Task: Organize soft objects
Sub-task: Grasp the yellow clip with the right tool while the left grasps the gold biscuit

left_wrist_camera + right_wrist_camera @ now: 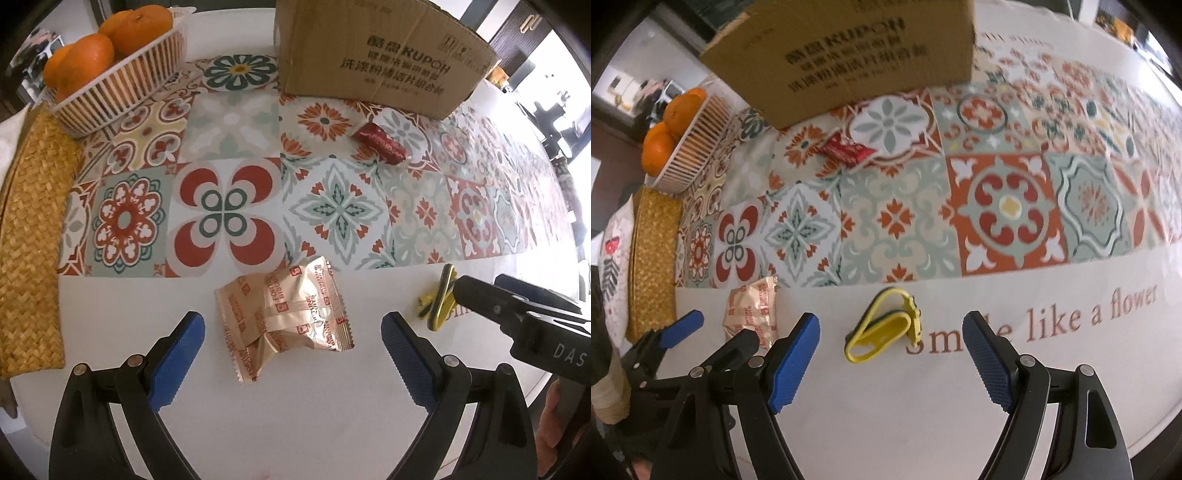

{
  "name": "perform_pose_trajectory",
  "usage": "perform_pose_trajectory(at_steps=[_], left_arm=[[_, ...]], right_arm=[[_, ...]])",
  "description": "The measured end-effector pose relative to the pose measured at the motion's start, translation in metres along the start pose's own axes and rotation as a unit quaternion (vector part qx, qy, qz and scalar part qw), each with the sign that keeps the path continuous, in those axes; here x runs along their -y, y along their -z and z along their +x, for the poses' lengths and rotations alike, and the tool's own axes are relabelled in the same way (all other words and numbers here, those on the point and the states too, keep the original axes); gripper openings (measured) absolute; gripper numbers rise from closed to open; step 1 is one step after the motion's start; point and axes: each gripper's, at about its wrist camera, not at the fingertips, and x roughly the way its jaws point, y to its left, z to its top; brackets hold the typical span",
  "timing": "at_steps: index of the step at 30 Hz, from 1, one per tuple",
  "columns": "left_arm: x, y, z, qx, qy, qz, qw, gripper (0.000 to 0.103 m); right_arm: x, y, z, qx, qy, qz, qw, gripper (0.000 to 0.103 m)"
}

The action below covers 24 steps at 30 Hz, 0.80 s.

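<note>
Approach stage: both tools lined up on separate soft items, nothing gripped yet.

Left gripper (291, 354) wide apart, blue pads (176, 363) flanking the gold biscuit packet (286, 325) lying flat on the white table edge (122, 314), apparently spread to clear the packet's width before closing. Right gripper (890, 363) likewise spread, aimed at the yellow folded band (882, 334) just beside the printed lettering (1067, 317); band sits between the fingers but further out, so probably needs a push forward first. Red wrapped snack (380, 142) well apart on the patterned mat (229, 206), near the cardboard box (376, 51), likely the drop target. Basket of oranges (118, 77) and woven mat (29, 236) off to the left, untouched.
</note>
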Motion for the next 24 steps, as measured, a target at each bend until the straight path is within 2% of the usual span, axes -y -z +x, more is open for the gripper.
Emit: perform_pose_trajectory(at_steps=[7, 15, 24], left_arm=[[0.001, -0.001, 0.014, -0.007, 0.002, 0.007, 0.9999, 0.098], [-0.006, -0.003, 0.036, -0.024, -0.007, -0.01, 0.9996, 0.097], [-0.015, -0.008, 0.049, -0.027, 0.003, -0.041, 0.9988, 0.091]], right_arm=[[0.008, 0.007, 0.014, -0.011, -0.009, 0.035, 0.999, 0.08], [0.005, 0.01, 0.03, -0.023, -0.007, 0.053, 0.998, 0.078], [-0.003, 0.008, 0.038, -0.023, -0.002, 0.041, 0.999, 0.062]])
